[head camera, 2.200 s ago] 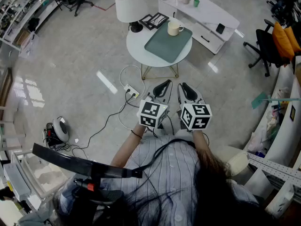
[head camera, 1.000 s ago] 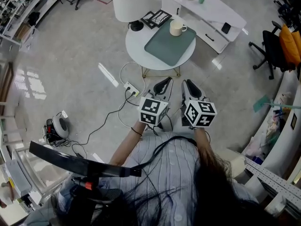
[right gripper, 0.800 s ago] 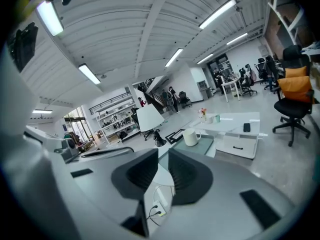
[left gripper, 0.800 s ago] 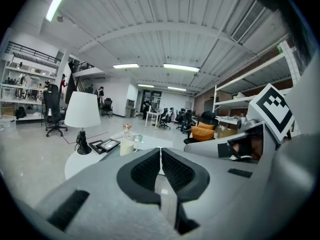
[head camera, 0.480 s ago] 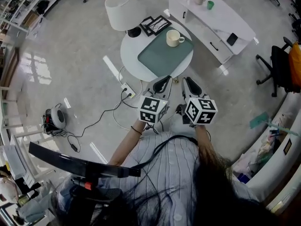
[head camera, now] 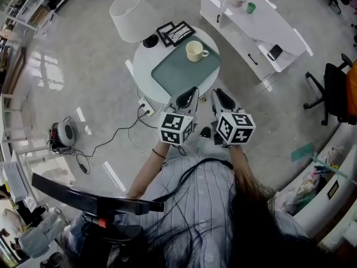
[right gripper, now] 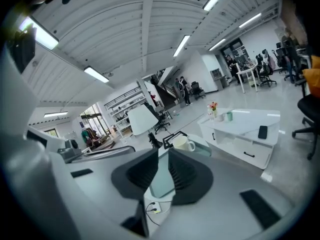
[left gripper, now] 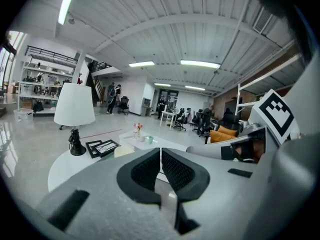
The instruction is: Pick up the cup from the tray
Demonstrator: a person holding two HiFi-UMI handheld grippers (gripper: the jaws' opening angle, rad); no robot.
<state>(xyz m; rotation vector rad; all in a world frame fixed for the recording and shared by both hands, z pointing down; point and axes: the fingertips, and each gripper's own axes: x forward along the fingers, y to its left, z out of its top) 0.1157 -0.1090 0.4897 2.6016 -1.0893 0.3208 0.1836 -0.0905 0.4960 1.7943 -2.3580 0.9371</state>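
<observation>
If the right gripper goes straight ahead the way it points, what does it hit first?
Probably the near edge of the green tray on the round table, seen straight between the jaws of the right gripper. The cup stands farther back, slightly right of that line. Depth is uncertain.

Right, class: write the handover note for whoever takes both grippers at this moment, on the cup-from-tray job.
Left gripper: shut, empty, by the near edge of the round white table.
Right gripper: shut, empty, beside it.
Cream cup stands upright on the green tray's far end, handle toward the right.
Done: no grasp yet.
To do: reach forward, open a gripper, close on the cup, lift it off the tray.
</observation>
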